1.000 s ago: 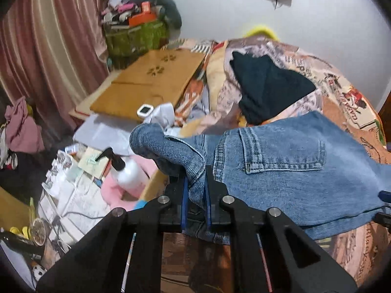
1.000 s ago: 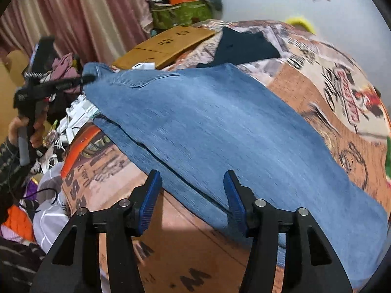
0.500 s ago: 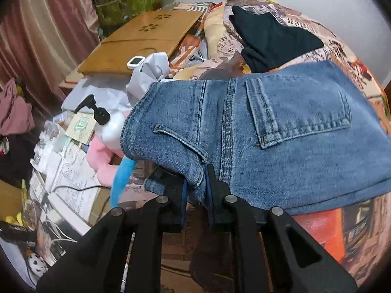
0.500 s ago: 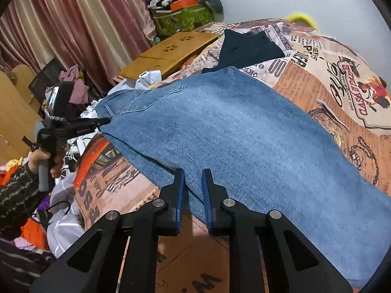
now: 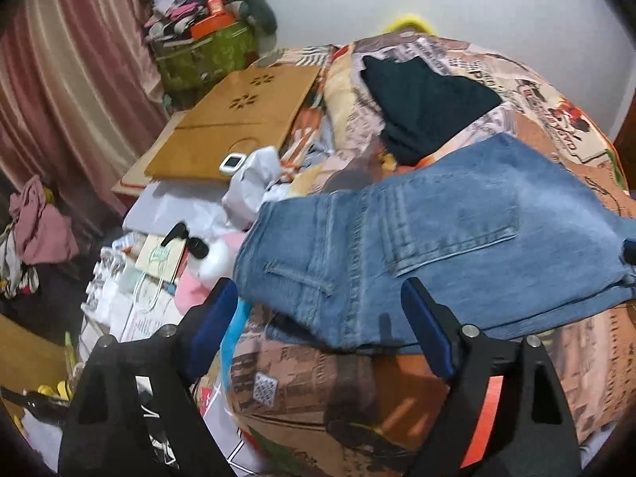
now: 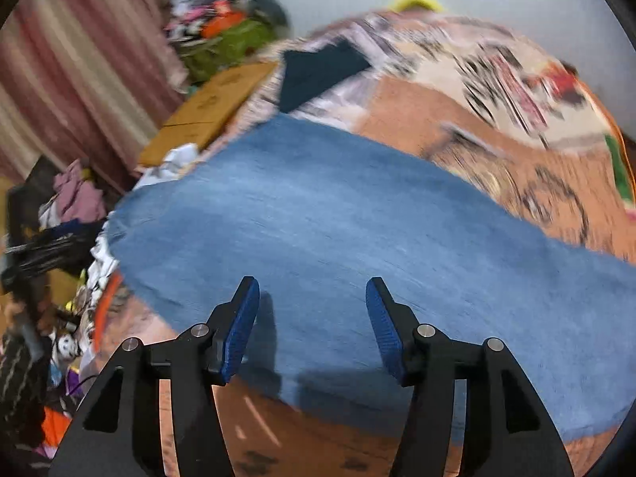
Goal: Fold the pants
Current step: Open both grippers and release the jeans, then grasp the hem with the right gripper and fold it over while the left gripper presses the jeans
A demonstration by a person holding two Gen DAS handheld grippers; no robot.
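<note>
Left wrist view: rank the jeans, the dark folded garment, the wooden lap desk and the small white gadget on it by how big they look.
1. jeans, though they lie nearest the camera.
2. wooden lap desk.
3. dark folded garment, close to the desk in apparent size, so that order is unsure.
4. small white gadget, clearly smallest.

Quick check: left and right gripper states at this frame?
Left gripper: open, holding nothing, jeans lying between the jaws.
Right gripper: open, empty, above the jeans.
</note>
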